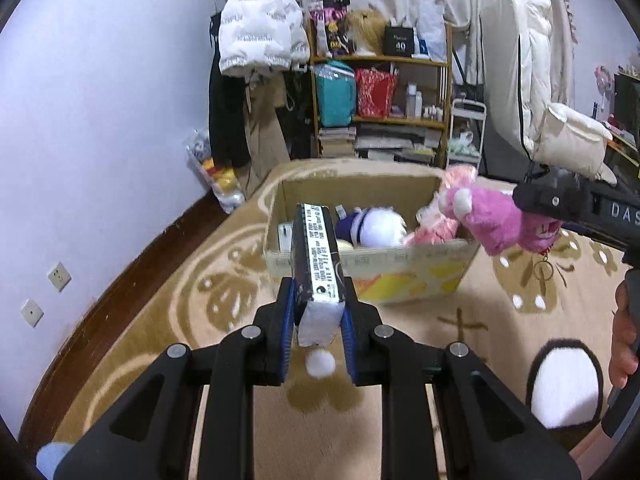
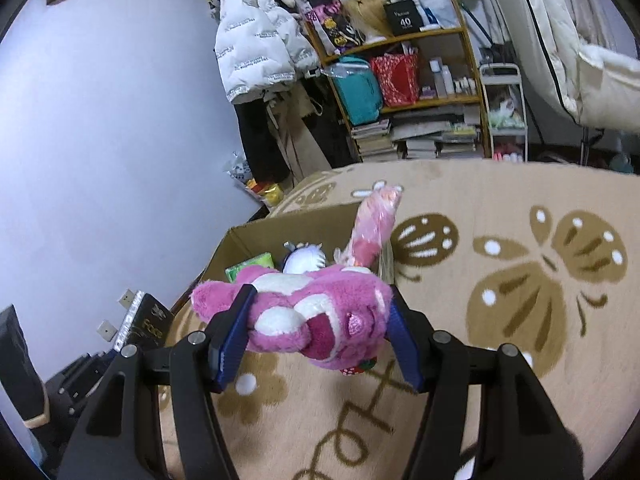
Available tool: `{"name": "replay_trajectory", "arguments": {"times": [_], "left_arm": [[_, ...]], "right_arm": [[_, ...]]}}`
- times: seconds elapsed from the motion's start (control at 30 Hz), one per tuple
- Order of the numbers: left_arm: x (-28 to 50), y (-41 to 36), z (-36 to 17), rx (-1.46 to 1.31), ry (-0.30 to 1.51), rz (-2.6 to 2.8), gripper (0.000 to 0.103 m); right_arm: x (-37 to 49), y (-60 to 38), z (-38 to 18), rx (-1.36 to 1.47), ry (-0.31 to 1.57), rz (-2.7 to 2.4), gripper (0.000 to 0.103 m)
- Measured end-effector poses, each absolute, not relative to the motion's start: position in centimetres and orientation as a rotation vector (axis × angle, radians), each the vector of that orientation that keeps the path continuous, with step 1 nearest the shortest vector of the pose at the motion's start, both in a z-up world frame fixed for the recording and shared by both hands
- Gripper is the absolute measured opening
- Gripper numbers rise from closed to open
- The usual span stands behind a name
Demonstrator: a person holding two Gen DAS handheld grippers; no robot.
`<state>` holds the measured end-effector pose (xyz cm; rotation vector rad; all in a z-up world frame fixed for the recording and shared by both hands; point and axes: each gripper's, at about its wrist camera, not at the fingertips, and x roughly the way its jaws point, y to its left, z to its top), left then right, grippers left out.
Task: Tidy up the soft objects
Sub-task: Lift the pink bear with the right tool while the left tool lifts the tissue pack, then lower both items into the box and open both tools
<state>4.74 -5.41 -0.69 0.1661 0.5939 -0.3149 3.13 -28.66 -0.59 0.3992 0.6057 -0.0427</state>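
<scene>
Left wrist: cardboard box (image 1: pixel 372 276) beyond tissue pack (image 1: pixel 316 256)

Pink plush bear (image 2: pixel 316 316) held above open cardboard box (image 2: pixel 236 248) of plush toys

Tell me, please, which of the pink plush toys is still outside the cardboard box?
The magenta bear, clamped in the right gripper short of the cardboard box. The paler pink toy already leans inside it.

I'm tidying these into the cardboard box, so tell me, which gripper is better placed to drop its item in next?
Probably the right gripper: its pink plush bear hangs at the cardboard box rim. The left gripper, gripping the tissue pack, sits short of the box.
</scene>
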Motion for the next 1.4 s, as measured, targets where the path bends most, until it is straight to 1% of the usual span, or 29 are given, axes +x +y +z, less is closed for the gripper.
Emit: {"name": "replay_trajectory", "arguments": {"times": [0.33, 0.53, 0.8, 1.0, 1.3, 1.37, 1.4], "left_arm": [[9.5, -6.5, 1.5, 0.166, 0.517, -0.291, 0.02], [12.5, -7.8, 1.8, 0.207, 0.485, -0.295, 0.02], [16.1, -8.5, 0.1, 0.188, 0.526, -0.312, 0.02], [17.7, -8.7, -1.6, 0.157, 0.578, -0.358, 0.02], [18.5, -9.8, -3.8, 0.197, 0.654, -0.373, 0.022], [18.5, -9.8, -4.0, 0.197, 0.663, -0.37, 0.023], [18.4, -9.8, -4.1, 0.195, 0.666, -0.367, 0.026]], "right_arm": [[7.1, -29.3, -0.4, 0.35, 0.589, -0.066, 0.067], [9.9, -29.8, -0.6, 0.333, 0.592, -0.055, 0.067], [12.3, -30.0, -1.9, 0.325, 0.533, -0.037, 0.067], [13.7, -29.6, -3.2, 0.334, 0.543, -0.007, 0.067], [14.8, -29.7, -6.1, 0.365, 0.611, 0.046, 0.07], [14.8, -29.9, -6.1, 0.373, 0.612, 0.048, 0.069], [14.8, -29.9, -6.1, 0.37, 0.611, 0.047, 0.07]]}}
